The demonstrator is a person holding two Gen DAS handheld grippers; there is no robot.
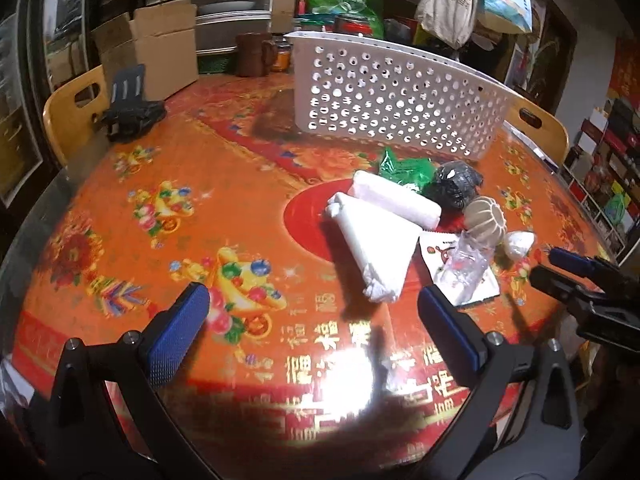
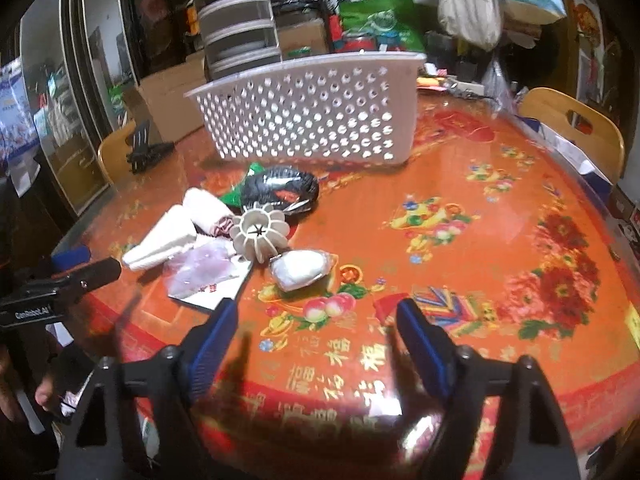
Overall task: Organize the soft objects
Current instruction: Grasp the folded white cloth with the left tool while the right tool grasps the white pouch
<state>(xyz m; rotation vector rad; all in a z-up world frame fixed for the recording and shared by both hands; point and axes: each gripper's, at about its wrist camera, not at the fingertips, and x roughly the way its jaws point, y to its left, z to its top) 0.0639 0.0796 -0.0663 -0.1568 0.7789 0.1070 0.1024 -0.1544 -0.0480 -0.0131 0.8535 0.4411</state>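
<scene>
Both tools hang above the near edge of the bench [image 1: 120, 208], a round top under an orange and red flowered cover. The left tool [image 1: 314, 312] has its blue-padded jaws spread wide with nothing between them; the right tool [image 2: 316, 320] is likewise spread and empty.

The soft things lie in a loose cluster near the middle of the bench, just in front of a white perforated basket [image 1: 400, 92] that stands toward the far edge. Two white rolled bundles [image 1: 376, 248] lie touching one another. Beside them sit a green crinkled bag [image 1: 404, 168], a black wrapped bundle [image 1: 456, 184], a beige ribbed pumpkin-shaped piece [image 2: 260, 236], a clear plastic bag [image 1: 466, 264] on a printed card, and a small white wrapped pad [image 2: 300, 268] nearest the right tool.
</scene>
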